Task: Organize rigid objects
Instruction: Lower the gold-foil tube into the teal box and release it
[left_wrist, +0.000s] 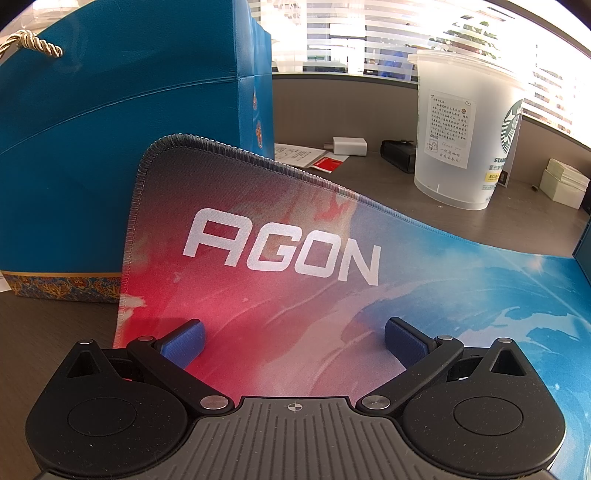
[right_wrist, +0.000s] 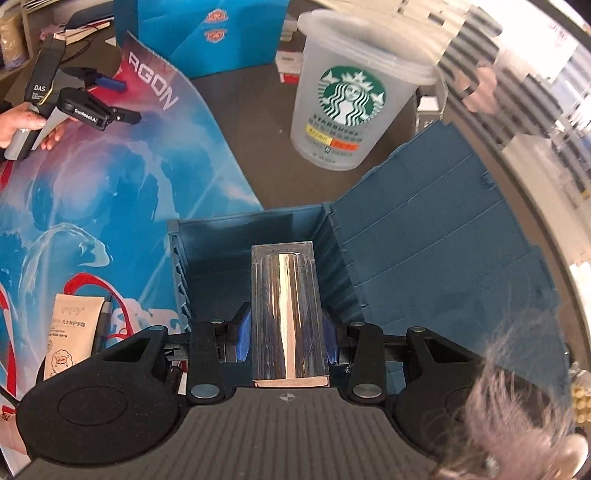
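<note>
In the right wrist view my right gripper (right_wrist: 286, 338) is shut on a clear block with a shiny metal cylinder inside (right_wrist: 286, 310). Both blue pads press on its sides. The block hangs over the open teal plastic bin (right_wrist: 207, 229), whose lid (right_wrist: 436, 229) is swung back to the right. My left gripper (left_wrist: 293, 338) stands open over the colourful AGON mouse mat (left_wrist: 295, 280) with nothing between its fingers. That left gripper (right_wrist: 107, 83) also shows at the far left of the right wrist view, held by a hand (right_wrist: 18, 122).
A frosted Starbucks cup (right_wrist: 347, 96) (left_wrist: 461, 133) stands behind the bin. A blue gift bag (left_wrist: 110, 147) leans at the mat's left corner. A beige pouch (right_wrist: 72, 332) lies on the mat by the bin. A white charger (left_wrist: 349, 146), a black box (left_wrist: 399, 155) and papers sit further back.
</note>
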